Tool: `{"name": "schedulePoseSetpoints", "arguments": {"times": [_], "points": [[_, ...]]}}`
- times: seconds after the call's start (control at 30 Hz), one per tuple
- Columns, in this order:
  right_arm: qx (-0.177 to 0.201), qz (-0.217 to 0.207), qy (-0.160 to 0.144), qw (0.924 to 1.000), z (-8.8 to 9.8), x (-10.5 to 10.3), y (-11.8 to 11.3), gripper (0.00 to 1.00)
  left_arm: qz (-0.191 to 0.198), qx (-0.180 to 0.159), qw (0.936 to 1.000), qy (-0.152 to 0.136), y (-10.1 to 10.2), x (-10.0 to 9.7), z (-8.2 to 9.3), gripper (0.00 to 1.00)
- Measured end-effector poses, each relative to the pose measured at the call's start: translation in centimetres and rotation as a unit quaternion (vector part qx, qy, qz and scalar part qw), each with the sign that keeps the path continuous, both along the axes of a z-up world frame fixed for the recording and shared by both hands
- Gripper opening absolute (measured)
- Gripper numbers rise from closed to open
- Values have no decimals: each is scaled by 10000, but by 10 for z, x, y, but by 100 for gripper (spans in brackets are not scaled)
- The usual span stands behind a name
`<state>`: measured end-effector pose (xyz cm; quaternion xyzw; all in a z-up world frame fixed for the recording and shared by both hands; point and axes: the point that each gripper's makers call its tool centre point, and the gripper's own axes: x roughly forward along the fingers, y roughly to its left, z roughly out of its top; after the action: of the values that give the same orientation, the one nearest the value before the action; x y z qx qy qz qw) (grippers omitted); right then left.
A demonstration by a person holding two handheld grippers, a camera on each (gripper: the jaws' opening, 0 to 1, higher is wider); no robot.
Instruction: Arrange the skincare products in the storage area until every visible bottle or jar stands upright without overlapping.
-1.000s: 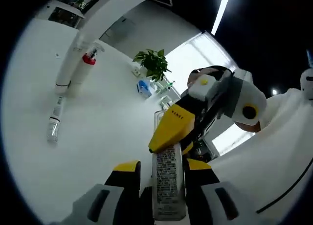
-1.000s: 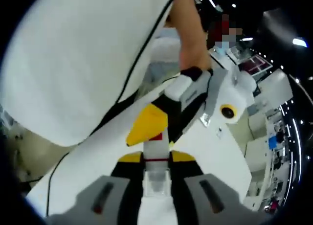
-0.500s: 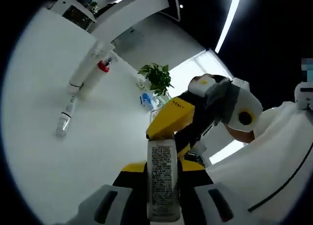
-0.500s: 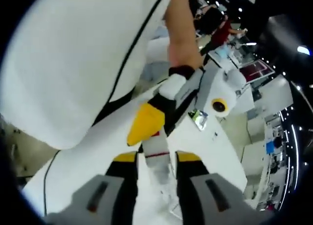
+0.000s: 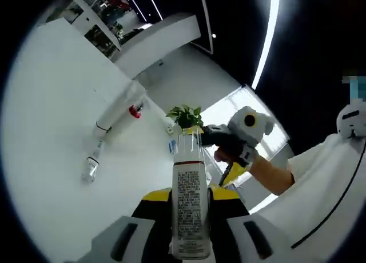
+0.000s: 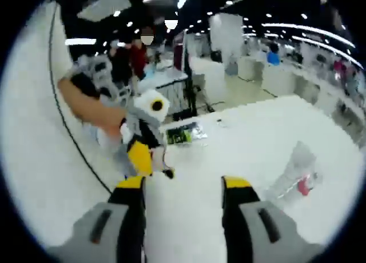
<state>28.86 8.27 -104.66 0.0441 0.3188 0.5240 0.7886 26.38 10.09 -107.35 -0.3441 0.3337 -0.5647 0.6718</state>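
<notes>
Holding a labelled bottle (image 5: 190,208) clamped in our left gripper (image 5: 184,214), we kept our right gripper (image 6: 183,186) empty, jaws apart. Two more bottles (image 5: 113,115) lay flat on the white table (image 5: 51,148). Next, we judged, stand the held bottle upright there.

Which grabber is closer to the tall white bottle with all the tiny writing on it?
Left. The left gripper holds the white bottle between its jaws. The right gripper is open and apart from it.

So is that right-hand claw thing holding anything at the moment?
No, the right gripper is open and empty: in the right gripper view its yellow-tipped jaws stand apart with only the white table between them.
</notes>
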Motion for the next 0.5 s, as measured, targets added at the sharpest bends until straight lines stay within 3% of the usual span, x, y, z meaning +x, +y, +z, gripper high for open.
{"name": "schedulePoseSetpoints", "arguments": {"times": [0.07,0.23,0.27,0.37,0.43,0.47,0.5], "points": [[718,-456,577,9947,5,1,8,50,102,-43,9997,-215,-3,6,6,22],[1638,-1293,1184,9708,12,11,17,41,285,77,9975,-647,-12,13,10,22],[1682,-1397,1280,9674,10,12,18,40,376,108,9963,-762,-14,15,10,22],[1582,-1443,1267,9686,0,10,22,37,381,28,9955,-873,-22,14,17,22],[1772,-1528,1282,9638,4,13,24,36,321,38,9948,-962,-26,13,18,22],[1699,-1669,1234,9633,3,16,21,34,175,-7,9957,-906,-30,10,18,22],[1653,-1677,1126,9653,4,16,20,25,170,48,9953,-957,-32,10,17,22]]}}
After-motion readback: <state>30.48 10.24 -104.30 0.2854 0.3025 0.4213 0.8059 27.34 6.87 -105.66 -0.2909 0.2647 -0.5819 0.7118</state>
